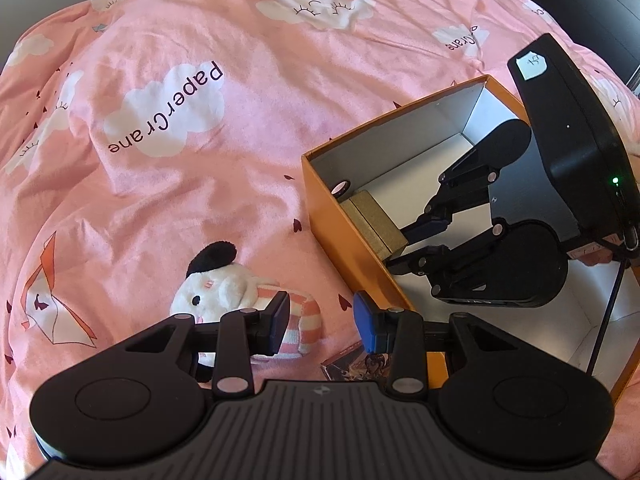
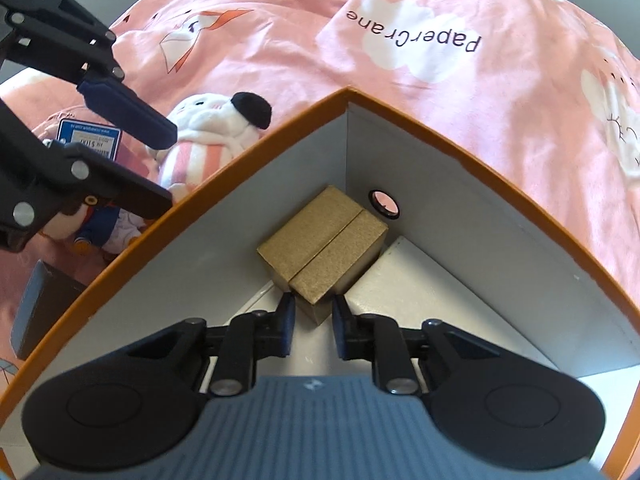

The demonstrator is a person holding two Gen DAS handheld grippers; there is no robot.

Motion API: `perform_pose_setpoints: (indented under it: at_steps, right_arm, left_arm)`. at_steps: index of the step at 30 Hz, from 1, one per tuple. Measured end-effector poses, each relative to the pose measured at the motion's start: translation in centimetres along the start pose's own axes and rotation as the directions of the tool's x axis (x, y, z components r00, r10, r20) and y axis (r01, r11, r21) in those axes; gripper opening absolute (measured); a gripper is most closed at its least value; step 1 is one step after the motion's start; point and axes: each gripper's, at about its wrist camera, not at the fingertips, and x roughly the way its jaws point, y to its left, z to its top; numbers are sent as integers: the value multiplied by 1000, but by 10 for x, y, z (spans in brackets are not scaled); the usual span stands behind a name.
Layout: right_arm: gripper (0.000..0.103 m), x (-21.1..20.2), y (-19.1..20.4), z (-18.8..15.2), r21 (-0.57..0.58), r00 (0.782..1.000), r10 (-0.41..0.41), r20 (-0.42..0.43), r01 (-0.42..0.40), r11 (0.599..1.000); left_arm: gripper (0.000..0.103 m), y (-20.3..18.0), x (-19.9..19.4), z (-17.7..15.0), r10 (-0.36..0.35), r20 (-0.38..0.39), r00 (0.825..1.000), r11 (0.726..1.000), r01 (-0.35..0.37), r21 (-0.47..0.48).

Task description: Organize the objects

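Observation:
My right gripper (image 2: 313, 307) reaches down into an orange box (image 2: 248, 148) with white inner walls. Its pads touch either side of the near corner of a gold cardboard box (image 2: 324, 248) lying in the far corner. A white plush toy (image 1: 224, 280) with a black ear and a pink striped scarf lies on the pink quilt outside the orange box (image 1: 344, 240). My left gripper (image 1: 322, 324) hovers over the plush's scarf with its jaws apart; one pad is near the scarf and the other is clear of it. The right gripper (image 1: 400, 250) also shows in the left wrist view.
A round hole (image 2: 384, 204) pierces the box wall beside the gold box. Left of the orange box lie a small doll in blue (image 2: 96, 228), a blue-labelled card (image 2: 88, 140) and a dark grey block (image 2: 40, 308). A printed pack (image 1: 352, 364) lies under my left gripper. Pink quilt (image 1: 200, 80) spreads beyond.

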Motion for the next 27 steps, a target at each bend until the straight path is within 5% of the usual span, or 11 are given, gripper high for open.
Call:
perform_pose_setpoints:
  at_steps: [9,15,20,27]
  right_arm:
    - [19,12,-19,4,279,999,7,38,-17,960]
    - [20,-2,-5,-5,270,996,-71,51,55,961]
    - [21,-45,13,-23,292,977,-161,141,114,950]
    - [22,-92,65,-35,338,943,-163,291,58,939]
  left_arm:
    - [45,0,-7,-2,-12,23,1000,1000,13,-20]
    - [44,3,-18,-12,-18,41,999,999,20,-45]
    - [44,2,-45,-30,-19,98,995,994,29,-104]
    - [41,-8,-86,-69,-12,208,978,980,52,-190]
